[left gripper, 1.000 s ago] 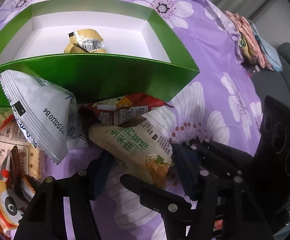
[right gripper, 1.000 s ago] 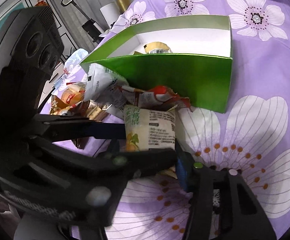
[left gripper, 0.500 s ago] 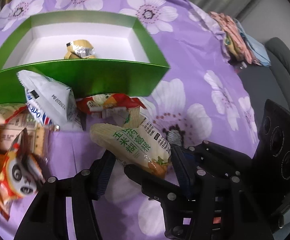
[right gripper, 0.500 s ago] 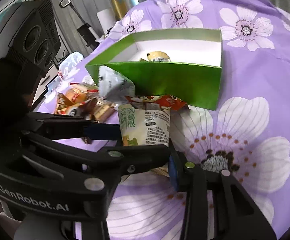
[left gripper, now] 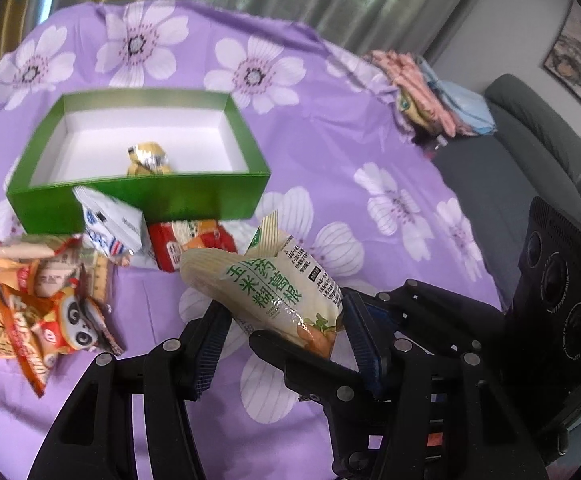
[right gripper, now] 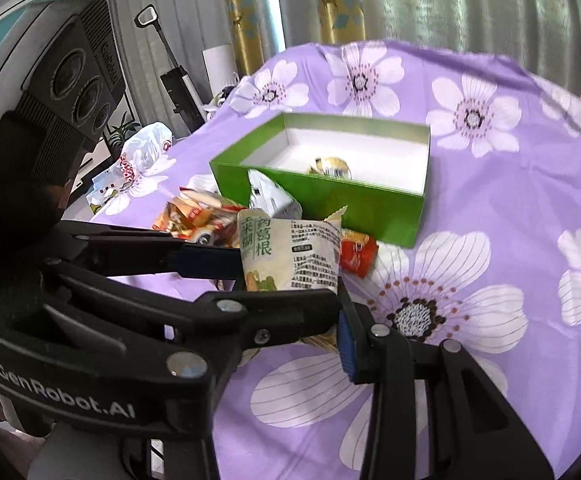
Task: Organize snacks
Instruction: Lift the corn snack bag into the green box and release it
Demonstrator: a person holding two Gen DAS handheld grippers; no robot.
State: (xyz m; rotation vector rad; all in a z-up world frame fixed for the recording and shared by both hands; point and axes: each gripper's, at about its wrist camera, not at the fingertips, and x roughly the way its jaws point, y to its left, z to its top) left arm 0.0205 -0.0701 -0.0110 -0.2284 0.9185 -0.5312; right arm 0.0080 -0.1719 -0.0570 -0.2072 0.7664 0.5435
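Observation:
A cream and green snack packet (left gripper: 274,284) is held off the purple flowered cloth; it also shows in the right wrist view (right gripper: 290,256). My left gripper (left gripper: 286,328) is shut on its lower end. My right gripper (right gripper: 290,280) is crossed with the left one close beside the packet; whether it grips the packet I cannot tell. The green box (left gripper: 138,196) with a white inside holds one gold wrapped snack (left gripper: 148,158). In the right wrist view the box (right gripper: 330,200) stands beyond the packet.
A white packet (left gripper: 108,224) leans on the box front. A red packet (left gripper: 190,244) lies beside it. Several orange and panda snacks (left gripper: 42,300) lie at the left. Folded cloths (left gripper: 422,92) and a grey sofa (left gripper: 530,152) are at the right.
The cream and green packet has been lifted up and back from the pile. Both grippers rose with it, so the box and pile look farther away.

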